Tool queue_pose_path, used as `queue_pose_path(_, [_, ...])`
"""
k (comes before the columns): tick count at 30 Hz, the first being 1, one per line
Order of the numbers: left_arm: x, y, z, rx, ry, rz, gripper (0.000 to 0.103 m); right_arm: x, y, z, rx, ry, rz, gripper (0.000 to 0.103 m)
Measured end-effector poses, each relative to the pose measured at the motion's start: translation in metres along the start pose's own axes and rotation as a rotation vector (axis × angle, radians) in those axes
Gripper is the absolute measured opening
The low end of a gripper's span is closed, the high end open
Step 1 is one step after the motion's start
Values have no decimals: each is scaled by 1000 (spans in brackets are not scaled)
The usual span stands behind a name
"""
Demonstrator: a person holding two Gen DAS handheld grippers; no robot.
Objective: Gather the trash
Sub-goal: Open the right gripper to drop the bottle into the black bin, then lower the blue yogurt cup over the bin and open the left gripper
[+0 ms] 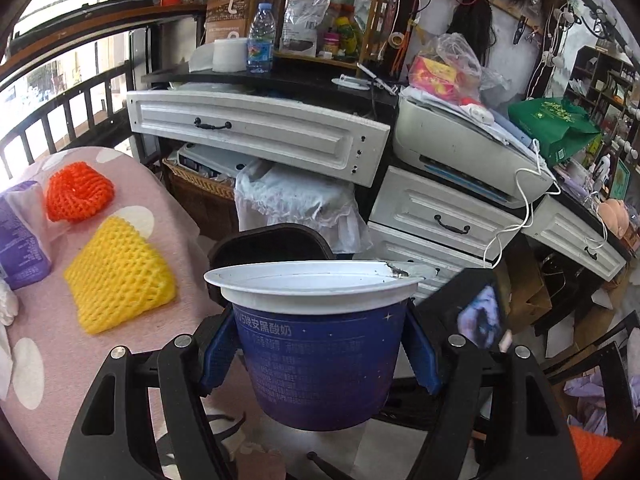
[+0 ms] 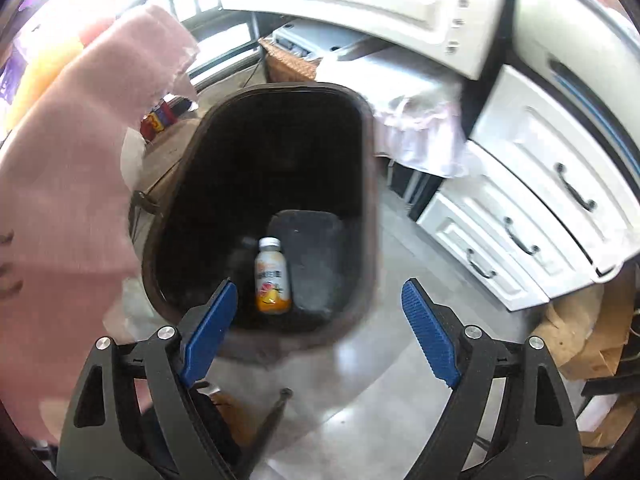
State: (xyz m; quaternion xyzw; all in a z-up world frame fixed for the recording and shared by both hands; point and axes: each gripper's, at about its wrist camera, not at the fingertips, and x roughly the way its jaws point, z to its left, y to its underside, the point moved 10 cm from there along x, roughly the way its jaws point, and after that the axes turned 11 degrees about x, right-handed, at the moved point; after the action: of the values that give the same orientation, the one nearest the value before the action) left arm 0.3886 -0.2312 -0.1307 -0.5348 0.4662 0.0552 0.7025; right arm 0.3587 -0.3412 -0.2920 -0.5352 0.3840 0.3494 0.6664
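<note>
Blue yogurt cup point(image 1: 324, 360), light and crushable, sits gripped mid-wall by left fingers point(image 1: 218, 354); right fingers point(image 2: 208, 324) gape empty above bin point(image 2: 360, 208).

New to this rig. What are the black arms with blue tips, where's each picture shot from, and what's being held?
No robot here: a person carries a two-finger gripper in each hand, and a fisheye camera on each looks along its blue pads.

The left wrist view shows the left gripper closed on a blue yogurt cup with a white rim, pads pressing both its sides. To the left, on a pink dotted cover, lie a yellow foam net, an orange foam net and a purple packet.

The right wrist view looks down into a dark bin on the floor. A small drink bottle lies at its bottom. The right gripper has nothing between its pads, which stand wide apart.

The cup is probably headed for the bin.
</note>
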Motion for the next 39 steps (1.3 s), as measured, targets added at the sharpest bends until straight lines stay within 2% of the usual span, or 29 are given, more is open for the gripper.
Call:
queue_pose_path(2, [23,4,-9,23,-11,38,71,-6,1,-13,22,18,-9,85])
queue_pose_path(6, [69,23,-16,6,-34,135,71,-18,9,-30,62,42,-11,85])
queue_pose_path(11, [111,44,-14,22,-79,218,71,-23,29,-52,103,31,-7,85])
queue_pose_path(17, [141,68,0,-13,-111,308,71,-21,46,-68,152,27,-6,85])
queue_pose_path(21, [153,76,-3,13,-122,345,72,-19,52,-74,170,29,-12,85])
queue_pose_path(23, [157,78,-5,16,-101,368,83,-22,53,-75,182,29,-23,85])
queue_pose_path(24, [158,80,-6,16,-97,375,84,-23,54,-76,191,25,-28,85])
queue_pose_path(34, [126,61,-9,22,-111,298,91,-42,53,-87,245,44,-77,85])
queue_pose_path(39, [75,35,-19,26,-79,166,92,-56,44,-84,258,42,-121,85])
